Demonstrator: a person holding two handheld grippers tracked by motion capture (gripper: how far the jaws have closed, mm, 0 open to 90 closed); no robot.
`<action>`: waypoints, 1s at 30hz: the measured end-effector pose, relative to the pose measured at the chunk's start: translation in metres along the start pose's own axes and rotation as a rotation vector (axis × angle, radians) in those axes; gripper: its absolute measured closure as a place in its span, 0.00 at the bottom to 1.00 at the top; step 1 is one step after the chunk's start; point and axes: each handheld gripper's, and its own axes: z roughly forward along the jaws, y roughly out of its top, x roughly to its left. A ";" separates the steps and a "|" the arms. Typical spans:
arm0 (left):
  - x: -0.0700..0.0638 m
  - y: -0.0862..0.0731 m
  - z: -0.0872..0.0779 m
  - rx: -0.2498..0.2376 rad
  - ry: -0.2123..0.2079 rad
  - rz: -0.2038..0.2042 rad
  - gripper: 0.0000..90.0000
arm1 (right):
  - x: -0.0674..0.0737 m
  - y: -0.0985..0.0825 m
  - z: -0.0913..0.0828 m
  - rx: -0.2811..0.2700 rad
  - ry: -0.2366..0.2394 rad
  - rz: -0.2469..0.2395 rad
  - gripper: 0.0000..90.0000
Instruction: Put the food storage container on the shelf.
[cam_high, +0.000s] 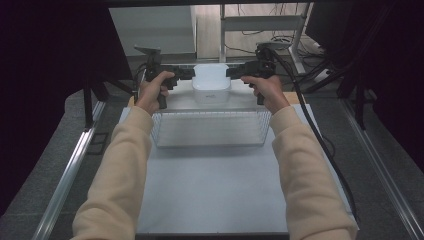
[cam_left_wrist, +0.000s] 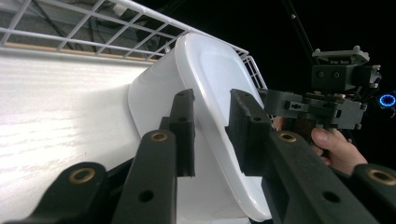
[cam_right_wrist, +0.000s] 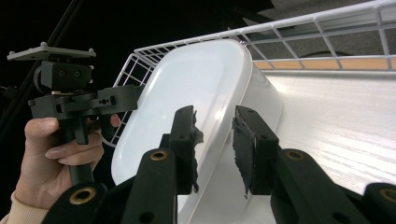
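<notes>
High view: white tub (cam_high: 211, 84) between both hand-held grippers, left (cam_high: 186, 74) and right (cam_high: 235, 73), each pinching its rim.

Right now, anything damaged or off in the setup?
Yes: the right gripper has torn pads, black lining frayed and peeling on both inner faces. The left gripper has clean pads. The white tub looks intact.

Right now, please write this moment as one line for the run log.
left gripper: around rim of white container, grip unclear | right gripper: around opposite rim, grip unclear | wire basket: just before container
</notes>
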 end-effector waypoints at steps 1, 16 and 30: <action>0.000 0.000 0.001 -0.001 0.009 0.005 0.77 | 0.001 -0.001 0.000 -0.004 -0.002 -0.003 0.77; -0.036 -0.035 -0.041 -0.104 0.159 0.264 0.36 | 0.031 -0.031 -0.050 -0.136 -0.079 -0.266 0.37; -0.049 -0.115 -0.066 -0.067 0.234 0.449 0.30 | 0.020 -0.100 -0.093 -0.113 -0.128 -0.493 0.33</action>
